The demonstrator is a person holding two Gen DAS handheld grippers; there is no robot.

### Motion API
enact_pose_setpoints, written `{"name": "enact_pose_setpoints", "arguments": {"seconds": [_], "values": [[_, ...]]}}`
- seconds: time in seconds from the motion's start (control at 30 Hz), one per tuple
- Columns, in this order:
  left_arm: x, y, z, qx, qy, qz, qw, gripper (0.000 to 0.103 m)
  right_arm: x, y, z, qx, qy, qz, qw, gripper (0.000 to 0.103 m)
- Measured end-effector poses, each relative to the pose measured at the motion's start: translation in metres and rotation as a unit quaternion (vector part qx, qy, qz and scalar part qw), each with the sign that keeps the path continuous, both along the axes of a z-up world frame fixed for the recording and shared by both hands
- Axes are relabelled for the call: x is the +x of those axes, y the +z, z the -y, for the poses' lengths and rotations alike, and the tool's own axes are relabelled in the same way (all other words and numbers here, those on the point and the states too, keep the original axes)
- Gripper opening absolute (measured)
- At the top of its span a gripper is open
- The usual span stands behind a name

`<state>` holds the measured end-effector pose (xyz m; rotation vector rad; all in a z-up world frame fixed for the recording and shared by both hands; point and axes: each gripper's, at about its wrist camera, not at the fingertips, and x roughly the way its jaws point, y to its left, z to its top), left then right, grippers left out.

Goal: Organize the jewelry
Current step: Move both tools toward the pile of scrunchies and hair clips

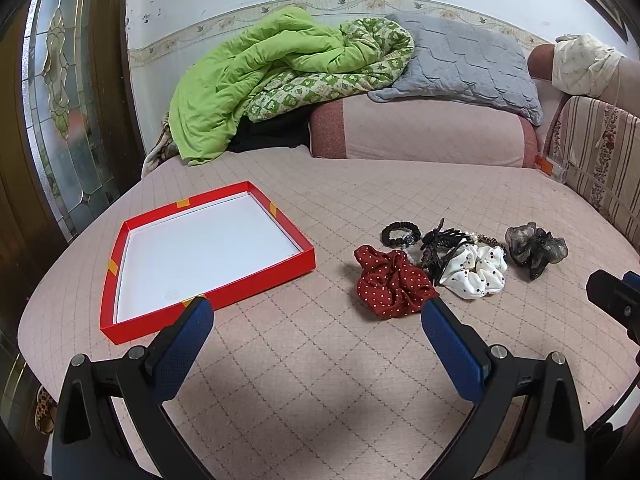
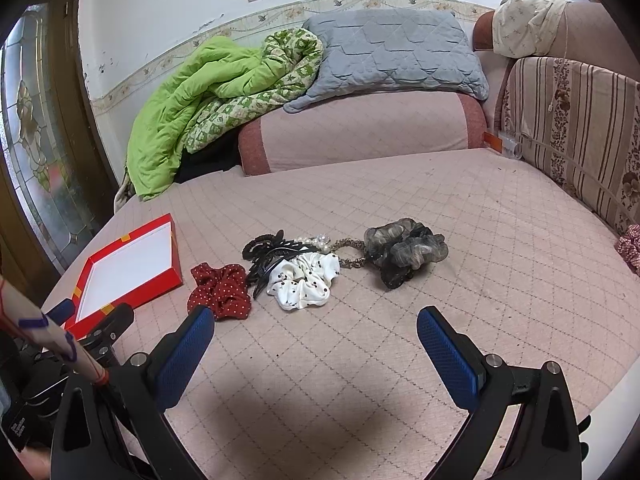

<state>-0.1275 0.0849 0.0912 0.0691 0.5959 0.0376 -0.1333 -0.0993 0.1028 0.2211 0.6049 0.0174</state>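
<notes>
A shallow red box (image 1: 280, 266) with a white inside lies open and empty on the pink quilted bed, also in the right wrist view (image 2: 168, 276). Right of it lies a cluster of hair pieces: a red dotted scrunchie (image 1: 392, 284) (image 2: 220, 290), a white dotted scrunchie (image 1: 476, 272) (image 2: 304, 284), a black claw clip (image 1: 440, 246) (image 2: 272, 258), a black hair tie (image 1: 396, 234) and a grey sheer scrunchie (image 1: 536, 250) (image 2: 404, 250). My left gripper (image 1: 316, 318) is open and empty, short of the box and red scrunchie. My right gripper (image 2: 316, 326) is open and empty, short of the cluster.
A green quilt (image 1: 256, 80), a grey pillow (image 1: 460, 64) and a pink bolster (image 1: 420, 132) lie at the bed's far end. A striped cushion (image 2: 580, 140) stands on the right. A red checked scrunchie (image 2: 630, 248) sits at the far right edge. A glass door (image 1: 60, 120) is left.
</notes>
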Motion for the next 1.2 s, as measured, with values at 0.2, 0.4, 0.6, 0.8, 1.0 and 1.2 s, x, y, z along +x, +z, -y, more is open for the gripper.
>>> {"name": "enact_pose_setpoints", "arguments": {"seconds": [0.2, 0.4, 0.6, 0.8, 1.0, 1.2], "values": [[0.003, -0.001, -0.004, -0.004, 0.001, -0.004, 1.0, 0.103, 0.002, -0.002, -0.003, 0.0, 0.0, -0.004, 1.0, 0.103], [0.01, -0.007, -0.015, -0.017, 0.001, -0.012, 0.9998, 0.103, 0.005, -0.005, -0.004, -0.001, 0.003, -0.011, 1.0, 0.103], [0.023, -0.016, -0.022, -0.032, 0.002, -0.033, 0.9989, 0.103, 0.014, -0.009, -0.007, -0.002, 0.003, -0.022, 1.0, 0.103], [0.035, -0.022, -0.022, -0.042, -0.003, -0.049, 0.9979, 0.103, 0.022, -0.013, -0.005, 0.006, 0.004, -0.034, 0.999, 0.103], [0.05, -0.028, -0.01, -0.051, -0.026, -0.061, 0.9965, 0.103, 0.026, -0.016, 0.0, 0.011, 0.005, -0.043, 0.999, 0.103], [0.083, -0.036, 0.011, -0.066, -0.052, -0.099, 0.9915, 0.103, 0.028, -0.023, 0.018, 0.032, -0.018, -0.057, 0.998, 0.103]]}}
